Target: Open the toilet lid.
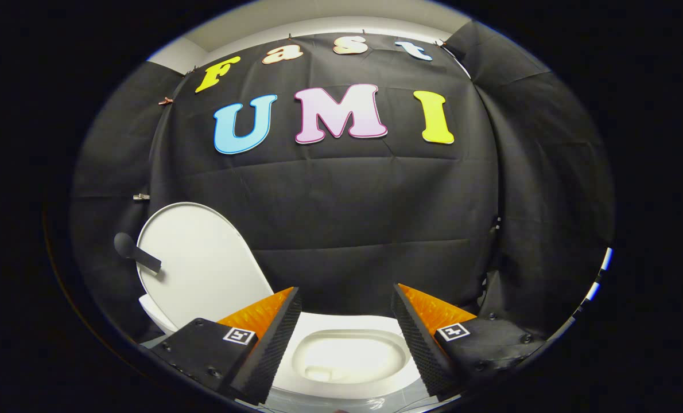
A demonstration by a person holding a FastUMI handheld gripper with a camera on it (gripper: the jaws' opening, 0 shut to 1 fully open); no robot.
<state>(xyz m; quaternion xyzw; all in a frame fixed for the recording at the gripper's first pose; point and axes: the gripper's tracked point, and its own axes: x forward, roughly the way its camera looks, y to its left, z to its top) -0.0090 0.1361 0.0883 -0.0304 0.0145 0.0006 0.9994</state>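
Black cloth wall [341,218] behind a white toilet. Gripper [346,344] with fingers wide apart, holding and touching nothing; the open bowl [347,358] lies between and just below them. The toilet lid [204,269] stands raised beyond the left finger, a dark handle [136,253] on it. The lid appears fully open; a clean retreat without brushing it would serve best.

Pale floor [330,404] – glossy, the white toilet [347,355] on it, lid [204,264] upright
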